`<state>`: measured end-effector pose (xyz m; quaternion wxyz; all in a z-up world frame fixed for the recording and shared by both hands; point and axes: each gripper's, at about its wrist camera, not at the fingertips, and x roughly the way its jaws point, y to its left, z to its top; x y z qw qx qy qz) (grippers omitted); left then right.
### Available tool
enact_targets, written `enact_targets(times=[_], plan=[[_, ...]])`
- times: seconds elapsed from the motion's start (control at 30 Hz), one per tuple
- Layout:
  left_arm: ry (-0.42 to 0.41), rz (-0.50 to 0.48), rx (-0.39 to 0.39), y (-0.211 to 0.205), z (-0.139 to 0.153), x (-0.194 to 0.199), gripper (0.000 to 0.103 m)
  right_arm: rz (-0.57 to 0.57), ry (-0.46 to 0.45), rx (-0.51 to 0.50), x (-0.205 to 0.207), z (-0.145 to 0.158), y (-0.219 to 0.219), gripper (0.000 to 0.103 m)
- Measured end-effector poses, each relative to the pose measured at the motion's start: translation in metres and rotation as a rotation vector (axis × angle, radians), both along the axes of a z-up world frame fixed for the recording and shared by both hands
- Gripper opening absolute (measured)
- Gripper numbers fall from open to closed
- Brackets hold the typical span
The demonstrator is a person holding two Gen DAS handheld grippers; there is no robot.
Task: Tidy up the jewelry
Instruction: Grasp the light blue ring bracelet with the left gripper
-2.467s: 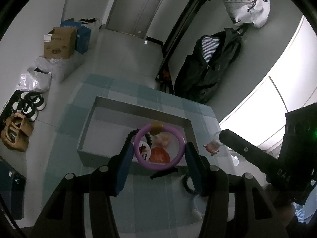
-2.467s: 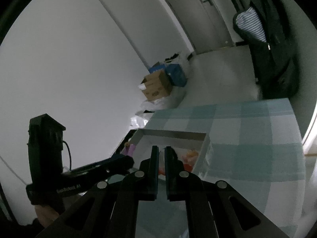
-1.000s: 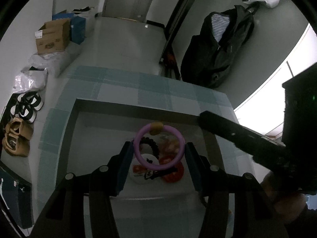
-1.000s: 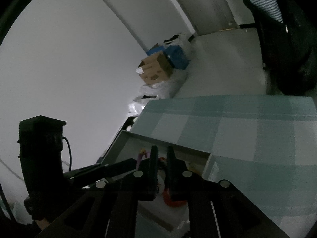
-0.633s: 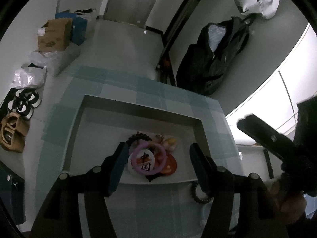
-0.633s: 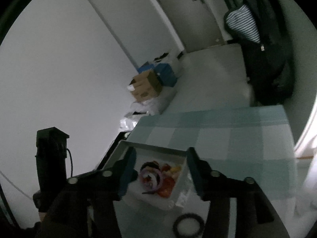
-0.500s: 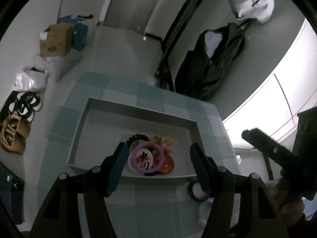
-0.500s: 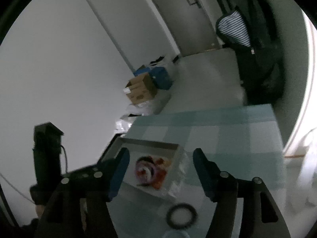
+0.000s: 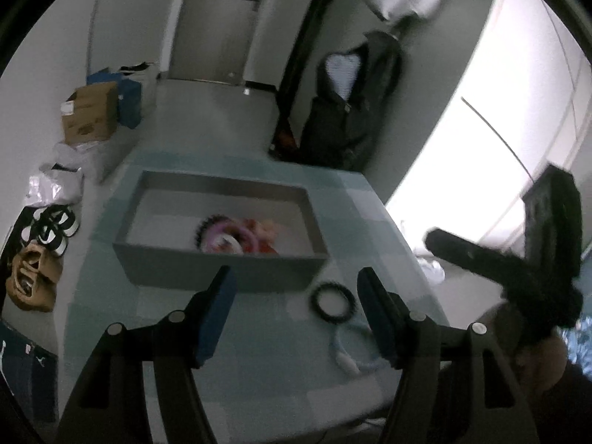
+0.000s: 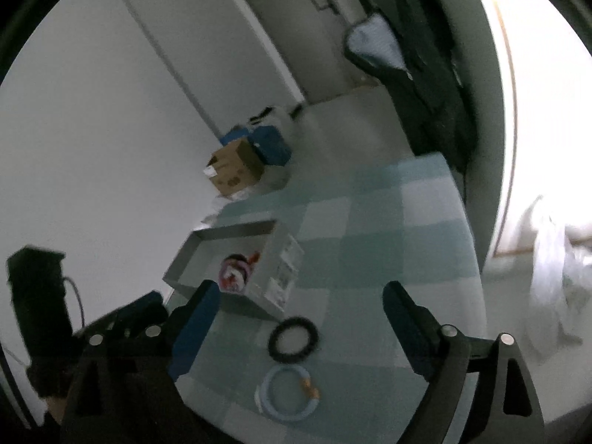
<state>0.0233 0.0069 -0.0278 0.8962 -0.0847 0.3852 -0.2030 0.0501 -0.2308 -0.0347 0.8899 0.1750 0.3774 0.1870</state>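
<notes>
A grey box (image 9: pixel 222 270) stands on the checked tablecloth and holds a purple ring bracelet (image 9: pixel 229 233) on top of red, orange and black jewelry. It also shows in the right wrist view (image 10: pixel 185 259). A black beaded bracelet (image 9: pixel 333 301) (image 10: pixel 293 338) and a pale blue bracelet (image 9: pixel 346 355) (image 10: pixel 286 392) lie on the cloth in front of the box. My left gripper (image 9: pixel 296 310) is open and empty, above the cloth near the box's front wall. My right gripper (image 10: pixel 299 329) is open wide and empty, above the black bracelet.
The table (image 10: pixel 388 229) has a checked teal cloth. Its right edge is near a bright window. A cardboard box (image 9: pixel 88 114), bags and shoes (image 9: pixel 33 277) are on the floor to the left. A dark jacket (image 9: pixel 355 103) hangs behind the table.
My left gripper let go of the purple ring bracelet into the box and drew back. My right gripper opened from shut and pulled back over the loose bracelets.
</notes>
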Motion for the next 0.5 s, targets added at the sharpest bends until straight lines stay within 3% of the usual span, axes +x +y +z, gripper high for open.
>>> enact_targets(times=[0.37, 0.43, 0.5], plan=[[0.069, -0.131, 0.173, -0.065, -0.028, -0.010, 0.065, -0.047, 0.071, 0.083, -0.012, -0.011, -0.027, 0.097], [0.083, -0.155, 0.200, -0.073, -0.035, -0.013, 0.077, -0.056, 0.078, 0.089, -0.012, -0.012, -0.032, 0.097], [0.095, -0.166, 0.230, -0.080, -0.040, -0.013, 0.080, -0.063, 0.079, 0.096, -0.013, -0.012, -0.036, 0.097]])
